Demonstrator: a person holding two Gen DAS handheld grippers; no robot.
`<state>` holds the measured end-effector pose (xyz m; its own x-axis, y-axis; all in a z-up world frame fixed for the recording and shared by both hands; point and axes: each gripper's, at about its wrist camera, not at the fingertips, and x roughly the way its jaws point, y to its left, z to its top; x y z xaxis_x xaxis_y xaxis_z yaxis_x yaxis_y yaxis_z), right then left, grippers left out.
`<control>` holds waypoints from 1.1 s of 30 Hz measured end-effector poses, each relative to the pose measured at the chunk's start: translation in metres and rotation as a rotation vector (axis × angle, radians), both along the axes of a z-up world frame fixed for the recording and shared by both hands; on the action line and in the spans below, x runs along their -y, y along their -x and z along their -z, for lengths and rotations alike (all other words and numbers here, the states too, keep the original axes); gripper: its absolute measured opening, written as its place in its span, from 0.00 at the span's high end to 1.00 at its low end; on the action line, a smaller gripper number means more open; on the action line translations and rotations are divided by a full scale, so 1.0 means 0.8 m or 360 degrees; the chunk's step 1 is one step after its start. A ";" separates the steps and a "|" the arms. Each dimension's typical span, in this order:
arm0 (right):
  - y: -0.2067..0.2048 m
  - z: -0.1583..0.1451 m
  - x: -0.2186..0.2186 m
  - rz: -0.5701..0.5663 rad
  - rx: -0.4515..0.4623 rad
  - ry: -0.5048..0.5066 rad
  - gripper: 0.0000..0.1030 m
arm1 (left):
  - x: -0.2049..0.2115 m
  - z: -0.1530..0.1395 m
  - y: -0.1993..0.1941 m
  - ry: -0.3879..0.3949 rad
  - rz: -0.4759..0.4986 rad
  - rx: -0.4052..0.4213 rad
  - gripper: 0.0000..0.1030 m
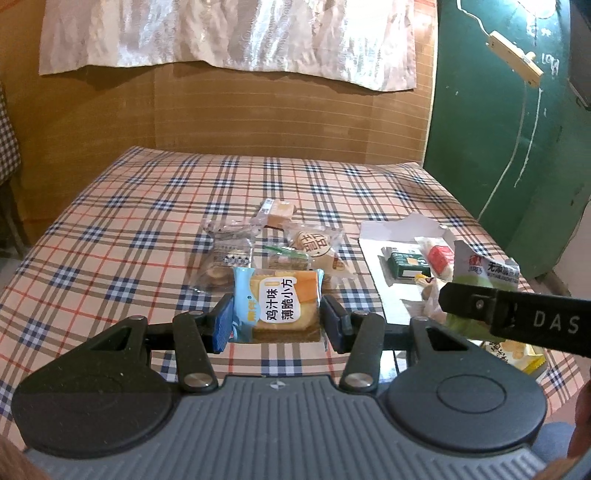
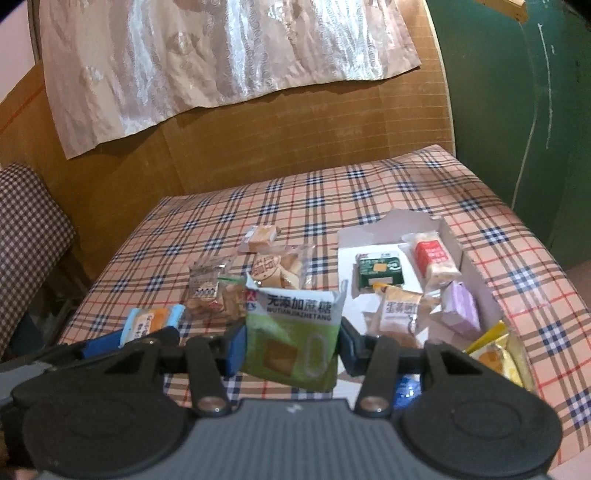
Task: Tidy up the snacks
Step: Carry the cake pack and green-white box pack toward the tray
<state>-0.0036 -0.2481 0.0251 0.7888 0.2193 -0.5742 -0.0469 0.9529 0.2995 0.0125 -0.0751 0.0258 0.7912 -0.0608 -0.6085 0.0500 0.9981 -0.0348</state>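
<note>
A plaid cloth covers the table. Behind it stands brown cardboard hung with a shiny pale fabric. A green door stands far right.

Blue-and-orange packet, green packet, beige plaid tablecloth

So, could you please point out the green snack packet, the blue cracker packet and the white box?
green snack packet [image 2: 291, 332], right wrist view, green front.
blue cracker packet [image 1: 277, 306], left wrist view, white label.
white box [image 2: 349, 254], right wrist view, bare floor.

Blue cracker packet read "鸡汁味 薄脆小方"; green packet "无添加蔗糖 WUTIANJIAZHETANG"; my right gripper "DAS".
</note>
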 end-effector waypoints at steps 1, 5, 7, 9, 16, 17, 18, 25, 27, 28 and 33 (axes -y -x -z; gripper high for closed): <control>0.001 0.000 0.002 0.0005 0.0003 0.0001 0.53 | 0.003 0.000 -0.001 -0.0002 0.0011 -0.0004 0.43; 0.003 -0.002 0.013 0.0023 0.0012 -0.0001 0.53 | 0.015 0.000 -0.004 -0.0017 0.0061 -0.0001 0.43; 0.002 -0.004 0.020 0.0032 0.0018 0.0003 0.53 | 0.023 -0.001 -0.006 -0.0020 0.0082 0.0003 0.43; 0.002 -0.006 0.028 0.0045 0.0024 0.0003 0.53 | 0.031 -0.002 -0.010 -0.0010 0.0114 -0.0003 0.42; -0.003 -0.013 0.059 0.0093 0.0039 0.0017 0.53 | 0.063 -0.007 -0.028 -0.0003 0.0198 0.0002 0.42; -0.003 -0.014 0.063 0.0101 0.0042 0.0016 0.53 | 0.066 -0.008 -0.027 0.0006 0.0205 -0.0004 0.42; -0.004 -0.014 0.067 0.0106 0.0044 0.0013 0.53 | 0.069 -0.007 -0.030 0.0021 0.0216 -0.0017 0.42; -0.013 -0.019 0.099 0.0153 0.0056 0.0020 0.53 | 0.097 -0.006 -0.047 0.0052 0.0256 -0.0040 0.43; -0.016 -0.020 0.107 0.0170 0.0055 0.0019 0.53 | 0.105 -0.007 -0.051 0.0051 0.0272 -0.0043 0.42; -0.018 -0.020 0.111 0.0174 0.0056 0.0020 0.53 | 0.109 -0.007 -0.053 0.0049 0.0279 -0.0043 0.42; -0.029 -0.021 0.125 0.0194 0.0053 0.0013 0.53 | 0.124 -0.008 -0.068 0.0054 0.0296 -0.0057 0.42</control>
